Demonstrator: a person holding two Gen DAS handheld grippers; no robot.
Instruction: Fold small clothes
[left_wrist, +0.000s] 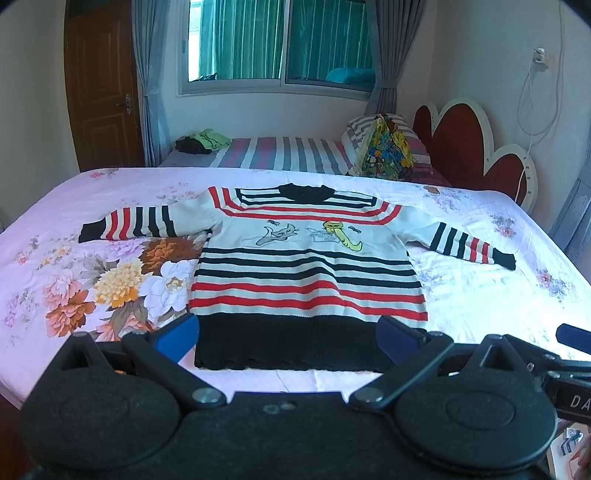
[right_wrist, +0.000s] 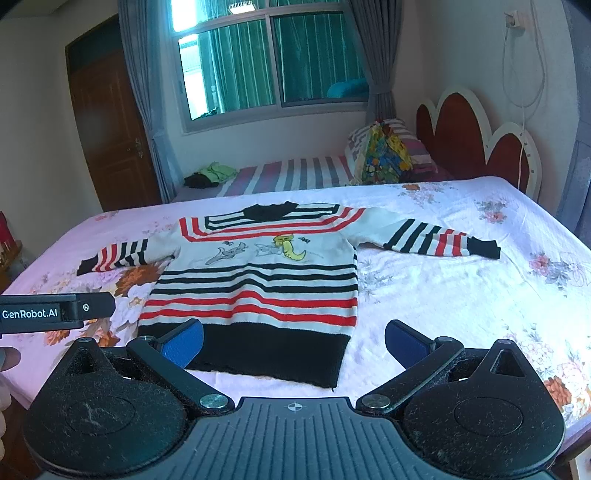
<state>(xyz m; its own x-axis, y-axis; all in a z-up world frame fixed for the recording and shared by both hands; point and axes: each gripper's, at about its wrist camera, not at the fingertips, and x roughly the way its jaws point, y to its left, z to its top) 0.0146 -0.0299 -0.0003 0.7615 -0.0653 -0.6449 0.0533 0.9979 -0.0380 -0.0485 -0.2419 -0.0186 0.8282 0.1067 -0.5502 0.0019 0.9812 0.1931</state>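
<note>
Lying flat: white knitted sweater with red and black stripes, a black hem band and cartoon figures on the chest (left_wrist: 306, 273) (right_wrist: 258, 280), front up, both sleeves spread sideways on the pink floral bedsheet (left_wrist: 480, 295) (right_wrist: 461, 295).
Left gripper (left_wrist: 288, 341): blue-padded fingers spread wide, holding nothing, hovering just short of the sweater's black hem.
Right gripper (right_wrist: 293, 345): fingers equally wide apart, empty, over the hem's right corner; its left finger overlaps the hem in view, contact cannot be told.
Beyond the sweater: striped second bed (left_wrist: 280, 153) (right_wrist: 295, 173); on it a bright multicoloured patterned bag (left_wrist: 386, 153) (right_wrist: 386, 155), contents unseen, and a small green and dark pile of clothes (left_wrist: 203, 142) (right_wrist: 212, 173).
Behind that bed: green-curtained window (left_wrist: 280, 40), brown wooden door (left_wrist: 103, 96).
Right of the sweater: red scalloped headboard (left_wrist: 465, 147).
</note>
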